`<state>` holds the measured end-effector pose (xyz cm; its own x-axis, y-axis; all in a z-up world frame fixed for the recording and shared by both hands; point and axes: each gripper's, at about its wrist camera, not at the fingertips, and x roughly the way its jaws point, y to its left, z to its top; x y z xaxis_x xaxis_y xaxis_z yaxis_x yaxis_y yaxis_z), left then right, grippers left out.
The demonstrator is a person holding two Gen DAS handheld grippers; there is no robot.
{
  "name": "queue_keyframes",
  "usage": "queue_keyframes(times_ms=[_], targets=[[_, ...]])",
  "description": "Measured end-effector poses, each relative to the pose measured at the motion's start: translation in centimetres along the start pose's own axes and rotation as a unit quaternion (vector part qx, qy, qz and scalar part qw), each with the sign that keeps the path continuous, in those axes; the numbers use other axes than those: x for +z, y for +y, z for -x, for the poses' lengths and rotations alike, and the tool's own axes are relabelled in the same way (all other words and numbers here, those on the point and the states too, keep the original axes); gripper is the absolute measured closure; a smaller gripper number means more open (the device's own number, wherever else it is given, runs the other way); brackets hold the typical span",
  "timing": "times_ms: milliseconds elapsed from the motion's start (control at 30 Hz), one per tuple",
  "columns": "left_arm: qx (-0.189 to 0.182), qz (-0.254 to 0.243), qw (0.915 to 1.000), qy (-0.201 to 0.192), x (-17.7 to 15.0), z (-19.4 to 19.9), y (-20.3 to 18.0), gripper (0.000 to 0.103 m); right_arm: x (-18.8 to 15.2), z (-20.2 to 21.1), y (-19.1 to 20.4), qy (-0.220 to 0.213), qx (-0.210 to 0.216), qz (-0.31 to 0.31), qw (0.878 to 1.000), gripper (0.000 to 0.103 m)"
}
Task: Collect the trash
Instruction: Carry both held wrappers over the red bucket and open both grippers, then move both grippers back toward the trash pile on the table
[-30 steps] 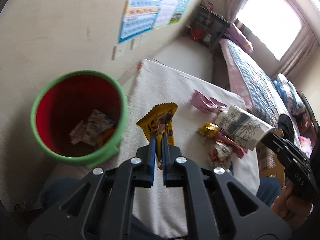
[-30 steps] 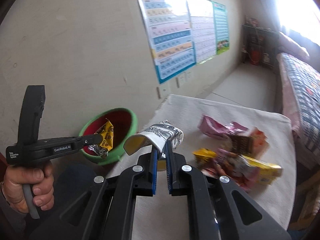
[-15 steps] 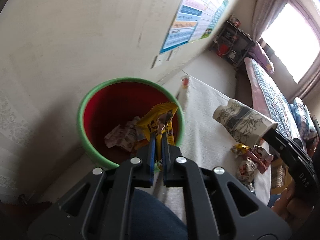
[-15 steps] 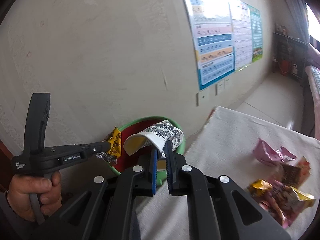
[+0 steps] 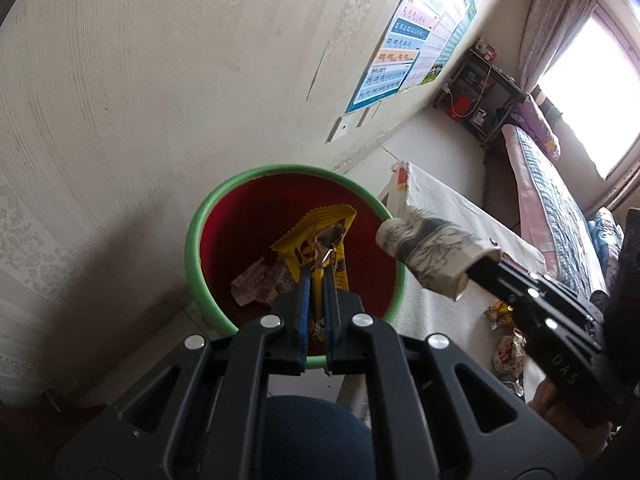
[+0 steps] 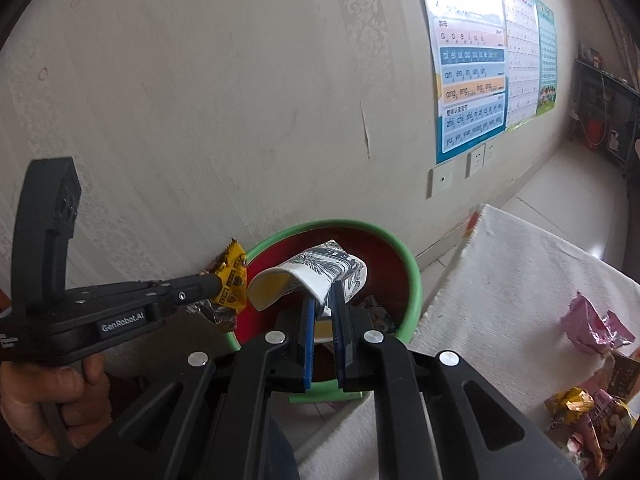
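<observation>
A green-rimmed bin with a red inside (image 5: 224,200) (image 6: 412,276) stands by the wall. My left gripper (image 5: 314,276) is shut on a yellow snack wrapper (image 5: 316,232) that hangs over the bin's mouth. That wrapper (image 6: 234,276) and the left gripper (image 6: 208,282) show at the bin's left rim in the right wrist view. My right gripper (image 6: 322,300) is shut on a squashed patterned paper cup (image 6: 320,272) held above the bin. In the left wrist view the cup (image 5: 432,252) sits over the bin's right rim. Crumpled wrappers (image 5: 260,284) lie at the bin's bottom.
A table under a white cloth (image 6: 520,272) (image 5: 444,208) stands right of the bin, with a pink wrapper (image 6: 592,324) and several snack wrappers (image 6: 592,412) on it. A wall with posters (image 6: 468,88) is behind the bin. A bed (image 5: 560,184) lies further off.
Both grippers have swung left from over the table to above the bin, still carrying the wrapper and the cup. The cup has come closer to the bin's rim.
</observation>
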<state>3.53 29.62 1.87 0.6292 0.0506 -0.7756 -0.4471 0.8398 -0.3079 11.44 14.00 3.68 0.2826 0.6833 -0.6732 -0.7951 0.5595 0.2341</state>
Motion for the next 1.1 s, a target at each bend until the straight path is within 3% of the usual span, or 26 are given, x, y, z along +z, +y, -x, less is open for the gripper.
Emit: queue_keyframes(times_ms=[167, 233, 300, 333, 400, 467, 567, 700, 1100], targets=[[0.002, 0.002, 1.0, -0.005, 0.8, -0.1, 0.4, 0.097, 0.6, -1.0, 0.3, 0.006, 0.005, 0.004, 1.0, 0.092], [0.005, 0.008, 0.9999, -0.008, 1.2, -0.1, 0.6, 0.083, 0.7, -1.1, 0.3, 0.004, 0.002, 0.003, 1.0, 0.082], [0.002, 0.019, 0.9997, -0.012, 1.3, 0.0, 0.8, 0.057, 0.8, -1.1, 0.2, 0.003, 0.008, -0.003, 1.0, 0.063], [0.003, 0.022, 0.9996, -0.016, 1.4, 0.2, 0.9, 0.051, 0.8, -1.1, 0.2, 0.002, 0.007, -0.004, 1.0, 0.06], [0.005, 0.025, 0.9994, -0.023, 1.5, 0.4, 1.1, 0.026, 0.7, -1.1, 0.2, 0.002, 0.005, -0.002, 1.0, 0.05], [0.003, 0.03, 0.9992, -0.027, 1.5, 0.6, 1.4, 0.023, 0.5, -1.0, 0.3, 0.002, -0.001, 0.003, 1.0, 0.039], [0.017, 0.04, 0.9985, -0.033, 1.2, 1.0, 2.0, 0.006, 0.0, -0.5, 0.0, 0.001, -0.016, 0.005, 1.0, 0.025], [0.027, 0.052, 0.9978, -0.03, 0.8, 1.0, 2.6, 0.006, -0.8, 0.4, -0.8, -0.001, -0.035, -0.006, 0.999, 0.009], [0.02, 0.005, 0.9996, -0.019, -1.2, 0.5, -1.7, 0.006, -3.3, 4.7, -4.0, 0.008, -0.078, -0.044, 0.996, 0.007]])
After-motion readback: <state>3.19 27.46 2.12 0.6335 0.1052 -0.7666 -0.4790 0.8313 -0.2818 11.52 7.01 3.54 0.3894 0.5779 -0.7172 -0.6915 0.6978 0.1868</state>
